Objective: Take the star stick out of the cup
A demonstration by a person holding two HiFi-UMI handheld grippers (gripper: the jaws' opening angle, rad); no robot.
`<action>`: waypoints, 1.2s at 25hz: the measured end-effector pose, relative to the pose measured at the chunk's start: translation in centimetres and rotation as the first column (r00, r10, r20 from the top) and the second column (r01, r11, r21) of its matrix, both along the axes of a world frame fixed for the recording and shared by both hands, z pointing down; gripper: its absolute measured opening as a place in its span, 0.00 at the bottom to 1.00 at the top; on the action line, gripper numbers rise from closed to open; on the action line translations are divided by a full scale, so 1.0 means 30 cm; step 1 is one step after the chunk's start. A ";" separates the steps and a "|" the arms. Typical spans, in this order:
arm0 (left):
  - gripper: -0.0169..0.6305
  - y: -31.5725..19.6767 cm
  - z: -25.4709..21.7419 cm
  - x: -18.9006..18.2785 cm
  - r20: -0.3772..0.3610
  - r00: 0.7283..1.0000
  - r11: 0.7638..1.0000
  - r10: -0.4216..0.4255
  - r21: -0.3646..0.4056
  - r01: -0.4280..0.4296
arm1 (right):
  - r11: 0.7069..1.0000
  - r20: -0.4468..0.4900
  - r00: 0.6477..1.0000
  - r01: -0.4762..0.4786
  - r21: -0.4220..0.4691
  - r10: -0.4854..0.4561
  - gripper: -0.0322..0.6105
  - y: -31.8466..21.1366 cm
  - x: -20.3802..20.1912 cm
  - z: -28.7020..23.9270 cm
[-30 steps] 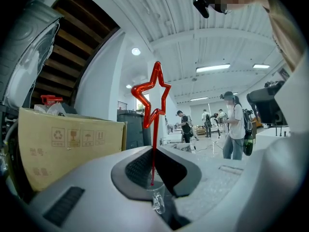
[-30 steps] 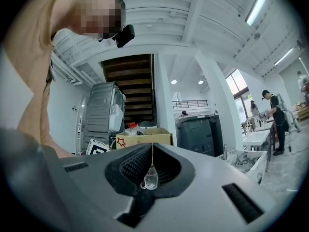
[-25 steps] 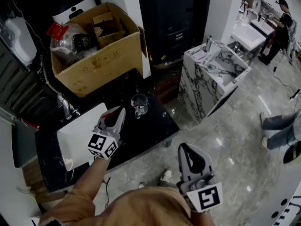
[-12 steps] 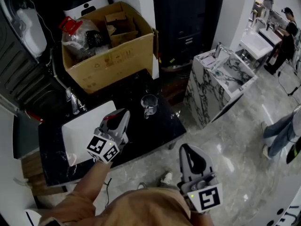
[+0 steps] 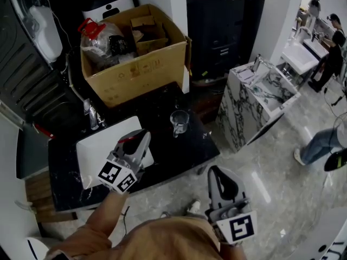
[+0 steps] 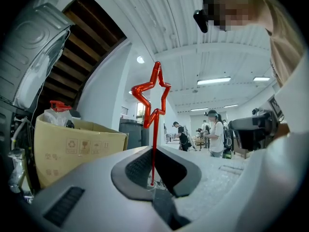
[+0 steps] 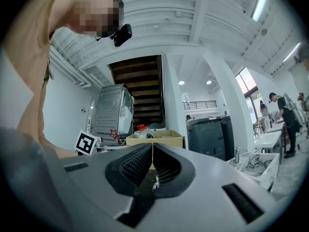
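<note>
**Head view.** A black tabletop (image 5: pixel 179 156) fills the middle of the frame. A white basin (image 5: pixel 97 145) sits at its left, and an open cardboard box (image 5: pixel 135 69) stands at the upper centre. The clear cup (image 5: pixel 179 122) stands upright on the tabletop, just right of centre. Below and left of it, well apart from it, the left gripper (image 5: pixel 143 137) hangs over the basin's edge. A bit of the red star stick (image 5: pixel 129 140) shows at its jaws, so the stick is out of the cup. The right gripper (image 5: pixel 216 172) is at lower centre, over the pale floor. Each gripper carries a cube with black-and-white square markers; they bear no letters. At the right stands a marbled white unit (image 5: pixel 255 99), with people (image 5: pixel 332 42) in the upper right corner.

**Left gripper view.** The jaws are nearly together, pinching the thin red stick low down. The stick stands upright, and its outline star rises in the upper centre of the frame. The cardboard box, at the left, bears printed recycling and handling symbols. Fainter print sits beneath them, too small to read. People stand in the background right of centre.

**Right gripper view.** The jaws are closed against each other, with nothing between them. Beyond them, at centre, lies the box. At its left is the left gripper's marker cube (image 7: pixel 87 142), with the tiny red star beside it. A dark bin (image 7: pixel 210 134) stands right of the box.
</note>
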State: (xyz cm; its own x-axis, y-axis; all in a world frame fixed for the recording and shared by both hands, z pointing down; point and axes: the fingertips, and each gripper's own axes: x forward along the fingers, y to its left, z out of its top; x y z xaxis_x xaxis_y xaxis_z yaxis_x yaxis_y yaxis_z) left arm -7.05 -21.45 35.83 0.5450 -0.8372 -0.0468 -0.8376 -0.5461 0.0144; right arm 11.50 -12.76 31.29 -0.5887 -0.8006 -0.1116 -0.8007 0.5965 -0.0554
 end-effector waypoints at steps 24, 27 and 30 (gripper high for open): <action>0.05 0.243 -0.129 -0.140 -0.088 0.996 0.998 -0.018 0.054 0.023 | 1.000 -0.034 0.999 0.023 0.003 -0.023 0.05 0.108 -0.101 -0.007; 0.05 0.277 -0.130 -0.166 -0.104 0.994 0.998 -0.038 0.053 0.044 | 1.000 -0.037 0.999 0.030 -0.001 -0.030 0.05 0.123 -0.116 -0.005; 0.05 0.314 -0.128 -0.192 -0.119 0.991 0.997 -0.058 0.051 0.064 | 0.999 -0.070 0.996 0.046 -0.018 -0.047 0.05 0.140 -0.131 0.012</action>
State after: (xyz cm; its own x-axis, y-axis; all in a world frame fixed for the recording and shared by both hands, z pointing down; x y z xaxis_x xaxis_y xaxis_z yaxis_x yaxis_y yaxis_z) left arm -12.80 -12.04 31.99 0.4807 -0.8632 -0.1544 -0.8638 -0.4965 0.0861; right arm 7.59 -8.56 31.63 -0.6310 -0.7738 -0.0553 -0.7746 0.6324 -0.0097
